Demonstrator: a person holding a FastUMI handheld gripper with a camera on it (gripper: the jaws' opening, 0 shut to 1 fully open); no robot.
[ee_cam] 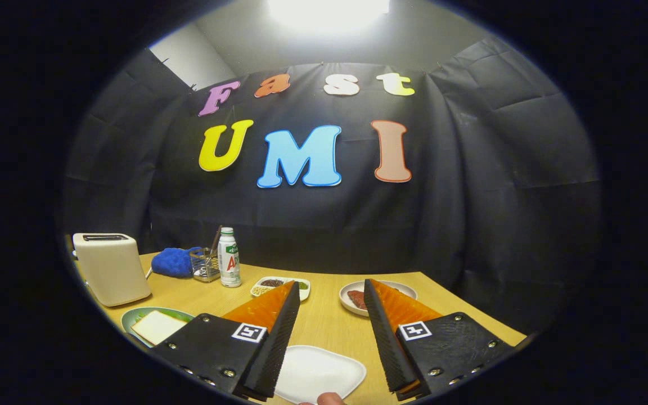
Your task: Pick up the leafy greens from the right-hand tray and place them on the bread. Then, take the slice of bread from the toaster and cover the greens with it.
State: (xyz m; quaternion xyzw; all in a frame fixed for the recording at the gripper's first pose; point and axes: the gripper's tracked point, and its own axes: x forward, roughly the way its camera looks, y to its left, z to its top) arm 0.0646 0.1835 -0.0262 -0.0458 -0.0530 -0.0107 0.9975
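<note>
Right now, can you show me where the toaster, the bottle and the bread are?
toaster (111, 270), gripper view, on its front side wall.
bottle (229, 264), gripper view, on its label, mid-body.
bread (158, 327), gripper view, on the slice's flat top, on the green plate.

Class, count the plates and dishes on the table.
4: white plate between the open jaws, bread plate by the toaster, divided dish, and meat dish beyond.

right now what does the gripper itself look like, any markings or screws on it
The gripper has two wedge-shaped fingers that taper forward, with ridged, textured inner faces. Each sits on a black textured base plate fixed with small silver screws. On each plate there is a square black-and-white tag near the finger's root. The fingers stand apart. No cable is visible.
</note>
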